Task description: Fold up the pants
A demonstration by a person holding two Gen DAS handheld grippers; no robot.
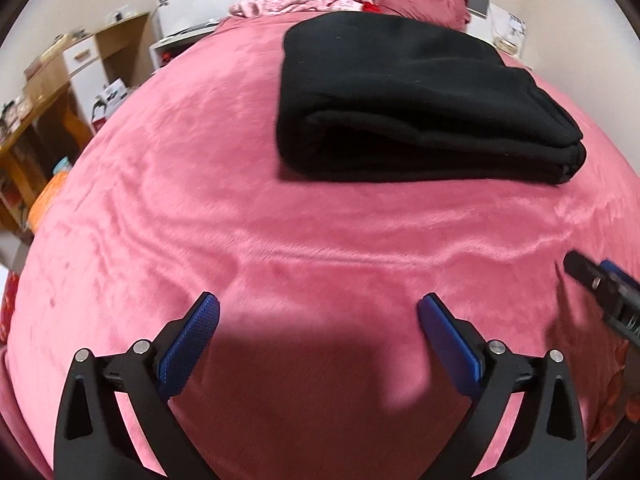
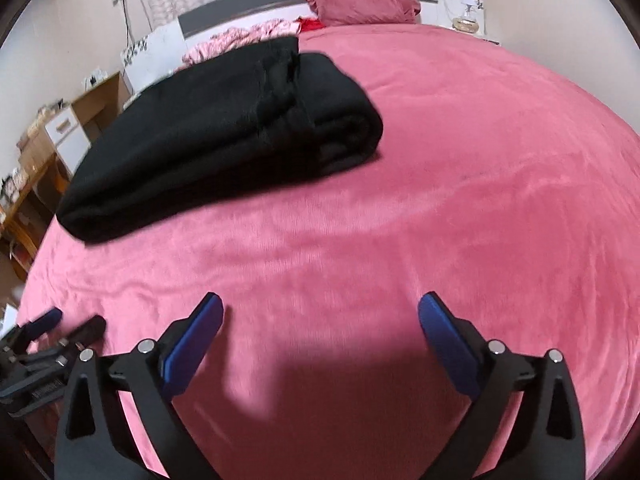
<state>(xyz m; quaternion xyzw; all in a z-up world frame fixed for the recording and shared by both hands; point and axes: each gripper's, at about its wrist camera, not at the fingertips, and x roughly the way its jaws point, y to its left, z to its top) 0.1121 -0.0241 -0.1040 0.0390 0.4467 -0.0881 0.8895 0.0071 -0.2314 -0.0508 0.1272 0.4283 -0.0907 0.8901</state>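
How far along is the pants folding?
It looks finished: the black pants lie in a stacked, folded bundle on the pink bedspread. Nothing is in hand; the left gripper and right gripper are both open, apart from the bundle. Little seems left.

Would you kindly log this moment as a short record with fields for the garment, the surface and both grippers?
garment: black pants, folded into a thick stack, lying flat
surface: pink blanket covering the bed
left gripper: jaws open, empty, apart from the pants
right gripper: jaws open, empty, apart from the pants
background: pink pillow at the headboard
task state: pants look folded
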